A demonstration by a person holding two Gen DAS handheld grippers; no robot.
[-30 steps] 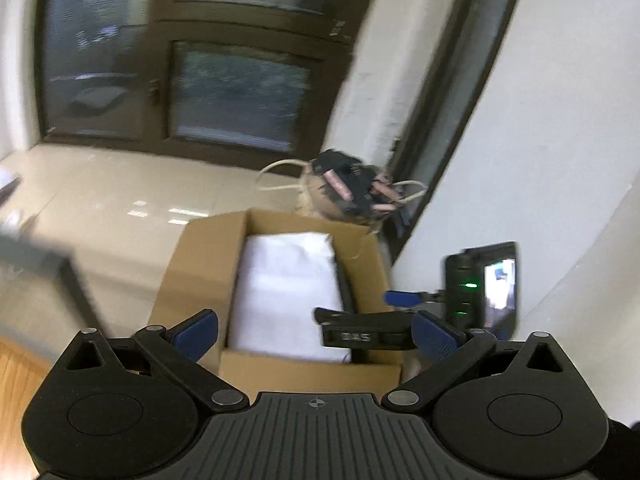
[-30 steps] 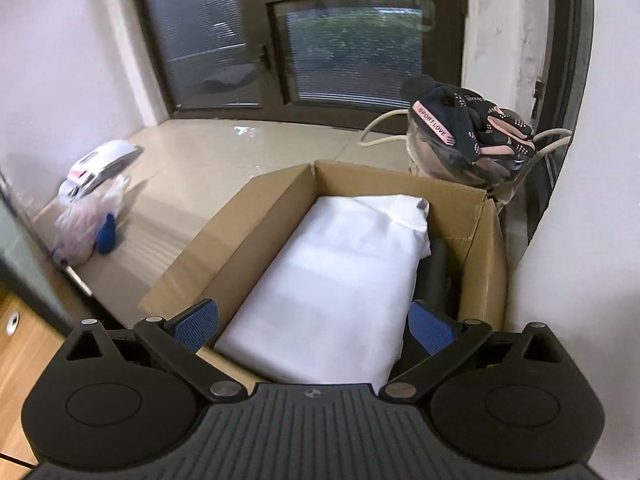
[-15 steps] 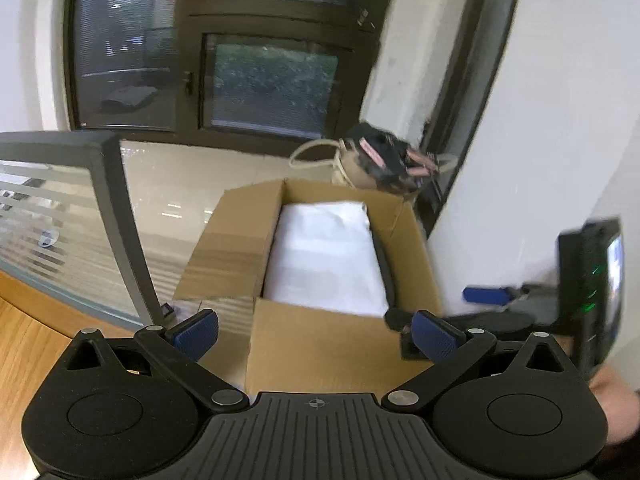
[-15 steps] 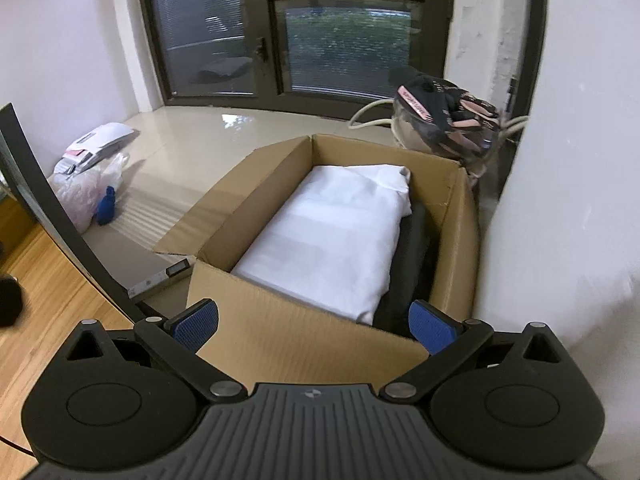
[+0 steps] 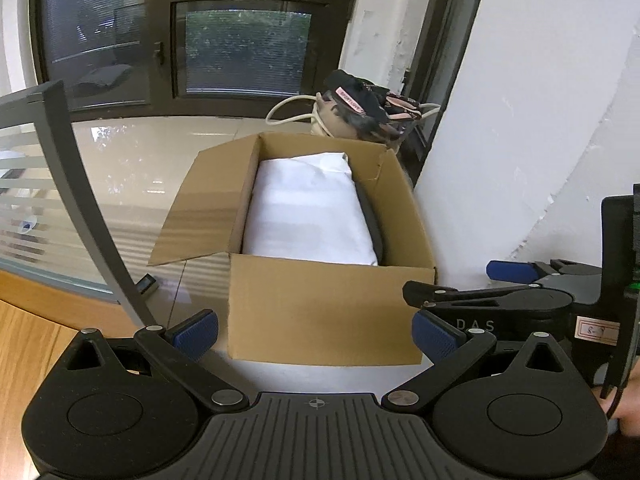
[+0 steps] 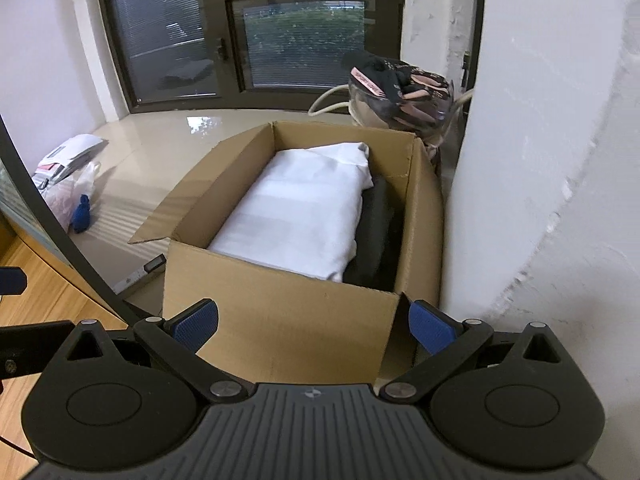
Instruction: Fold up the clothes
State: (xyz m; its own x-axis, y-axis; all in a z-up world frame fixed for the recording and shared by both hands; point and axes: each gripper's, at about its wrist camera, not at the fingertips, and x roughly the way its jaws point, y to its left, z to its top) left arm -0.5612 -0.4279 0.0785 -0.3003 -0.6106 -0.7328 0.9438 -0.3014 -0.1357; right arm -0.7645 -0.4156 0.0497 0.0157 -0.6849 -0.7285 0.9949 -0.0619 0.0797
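A folded white garment (image 5: 308, 212) lies in an open cardboard box (image 5: 328, 312) on the floor, with a dark garment (image 6: 376, 232) beside it on the right; both show in the right wrist view, the white garment (image 6: 296, 216) inside the box (image 6: 280, 328). My left gripper (image 5: 316, 336) is open and empty, held back from the box's near wall. My right gripper (image 6: 314, 328) is open and empty, also in front of the box. The right gripper's body (image 5: 520, 300) shows at the right of the left wrist view.
A bag of dark and pink clothes (image 5: 368, 112) sits behind the box. A white wall (image 6: 552, 160) stands right of the box. A grey-framed glass partition (image 5: 80, 184) and wooden desk edge (image 5: 24, 352) are at left. Plastic bags (image 6: 64, 184) lie on the floor at left.
Both grippers have pulled back and away from the box, so its near wall now shows in full. The partition and desk edge have come into view. The garments have not moved.
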